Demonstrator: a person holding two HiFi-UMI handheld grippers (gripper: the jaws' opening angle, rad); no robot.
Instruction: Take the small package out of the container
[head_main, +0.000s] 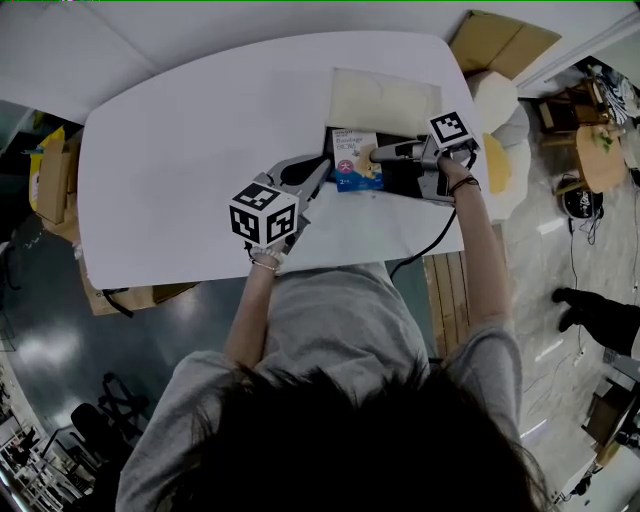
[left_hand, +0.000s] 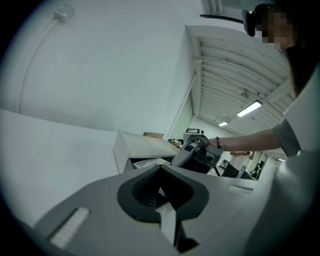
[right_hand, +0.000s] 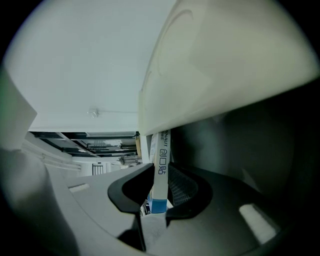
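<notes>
Right gripper (right_hand: 160, 171): pinching the small package (head_main: 352, 160) edge-on, a pad against each flat face as far as the right gripper view tells, reaching in from the container's right side. Left gripper (head_main: 322, 168): jaws pressed together at the tips, nothing between them, tips just beside the container's near left corner, above the white table (head_main: 180, 170). Container (head_main: 398, 182): black inside, standing on the far right part of the table, pale lid (head_main: 385, 102) open and lying back on the far side. Inside, only the small package to be made out: white and blue with a yellow picture, printed face up toward the head view, at the left end of the black interior. Not to be told whether lying on the bottom or lifted off it. Rest of the interior dark and partly covered by the right gripper. Counted: one container, one lid, one small package, two grippers, two marker cubes (head_main: 263, 213), one per gripper. Also one black cable (head_main: 432, 243) hanging over the table's near edge below the right gripper, and one cardboard box (head_main: 505, 40) beyond the far right corner.
</notes>
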